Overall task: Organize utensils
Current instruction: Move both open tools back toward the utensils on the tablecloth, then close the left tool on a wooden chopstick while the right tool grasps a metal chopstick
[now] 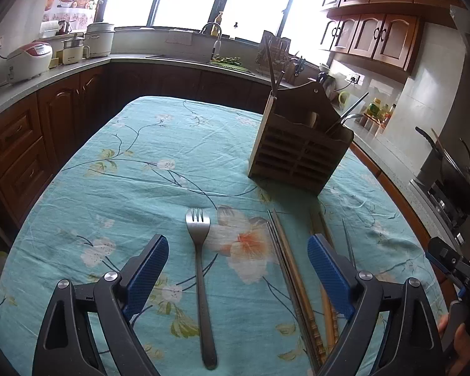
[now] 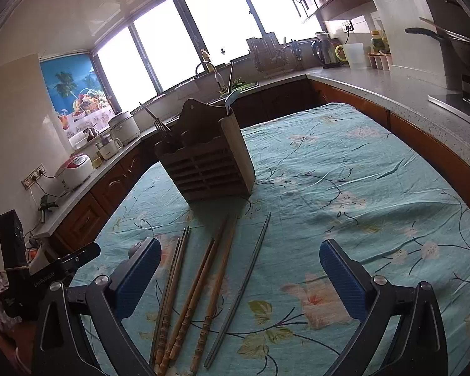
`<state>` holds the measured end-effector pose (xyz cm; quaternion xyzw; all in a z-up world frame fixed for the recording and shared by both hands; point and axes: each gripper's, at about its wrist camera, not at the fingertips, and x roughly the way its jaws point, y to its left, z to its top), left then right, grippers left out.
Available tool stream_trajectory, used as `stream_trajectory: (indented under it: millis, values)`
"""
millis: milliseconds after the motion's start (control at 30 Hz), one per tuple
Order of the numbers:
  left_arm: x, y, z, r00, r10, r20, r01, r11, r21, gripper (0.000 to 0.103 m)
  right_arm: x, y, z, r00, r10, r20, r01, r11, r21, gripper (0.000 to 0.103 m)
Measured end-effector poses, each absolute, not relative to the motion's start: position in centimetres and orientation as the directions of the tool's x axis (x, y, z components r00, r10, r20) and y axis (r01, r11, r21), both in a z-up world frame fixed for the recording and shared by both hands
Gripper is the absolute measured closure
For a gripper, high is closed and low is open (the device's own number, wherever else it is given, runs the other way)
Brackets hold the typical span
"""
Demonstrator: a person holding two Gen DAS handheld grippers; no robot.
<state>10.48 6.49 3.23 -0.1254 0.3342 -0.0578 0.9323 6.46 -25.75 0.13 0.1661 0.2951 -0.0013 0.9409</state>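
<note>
Both grippers spread, empty (blue ribbed pads): left gripper (image 1: 238, 260) over steel fork (image 1: 200, 269); right gripper (image 2: 239, 264) over wooden chopsticks (image 2: 203, 285).

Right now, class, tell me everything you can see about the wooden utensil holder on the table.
The holder is a dark brown wooden box with a slatted front, scalloped top edge and a taller arched back with a hanging hole. It stands upright on the floral cloth, beyond the loose fork and chopsticks. Nothing grips it. A fork, a spoon and chopsticks already stick out of its compartments.
</note>
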Motion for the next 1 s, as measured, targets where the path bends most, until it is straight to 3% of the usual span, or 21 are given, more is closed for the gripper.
stream_trajectory:
  millis: [500,867,1000]
  values:
    - [12.7,4.8,3.0,0.735,-0.218,-0.643,0.054,0.963,-0.265,0.015,8.0,-25.7,-1.2,0.799,0.107,-0.591,0.097,0.948,0.303,0.003]
    - [16.7,2.3,2.2,0.680,-0.273,-0.681,0.139,0.959,-0.246,0.053,10.8,-26.6,-2.4,0.751,0.123,-0.649,0.119,0.941,0.315,0.047]
    - [18.8,1.5,1.6,0.638,-0.338,-0.692,0.180,0.939,-0.294,0.067,11.9,-27.1,-3.3,0.725,0.135,-0.675,0.133,0.935,0.329,0.063]
